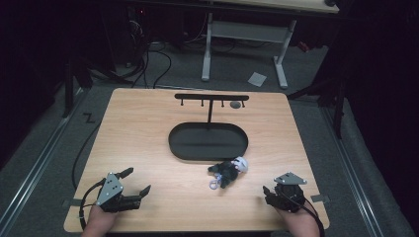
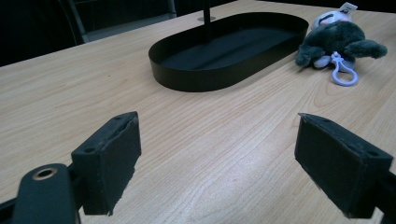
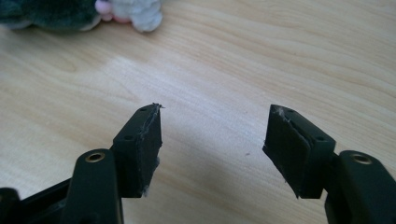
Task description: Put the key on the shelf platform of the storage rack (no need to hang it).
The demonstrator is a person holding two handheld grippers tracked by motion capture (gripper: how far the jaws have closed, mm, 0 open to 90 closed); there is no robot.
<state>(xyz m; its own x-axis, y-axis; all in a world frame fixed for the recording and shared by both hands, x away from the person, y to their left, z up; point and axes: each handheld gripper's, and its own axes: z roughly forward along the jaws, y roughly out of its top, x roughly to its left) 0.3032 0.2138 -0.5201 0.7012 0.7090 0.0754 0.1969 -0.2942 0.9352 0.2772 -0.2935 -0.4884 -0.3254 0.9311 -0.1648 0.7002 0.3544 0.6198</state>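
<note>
Presently we hold both tongs, left (image 1: 140,181) and right (image 1: 267,193), agape and empty; the plush (image 1: 228,170) lies just before the tray (image 1: 184,148), nearer the right, within reach.

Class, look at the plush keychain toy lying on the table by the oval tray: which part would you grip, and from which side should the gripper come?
Probably the plush toy by its soft dark body, from the near side, where the open right gripper faces it over bare table. The black tray blocks the far side. The lilac clip ring lies flat on the wood, so it is harder to pinch.
</note>
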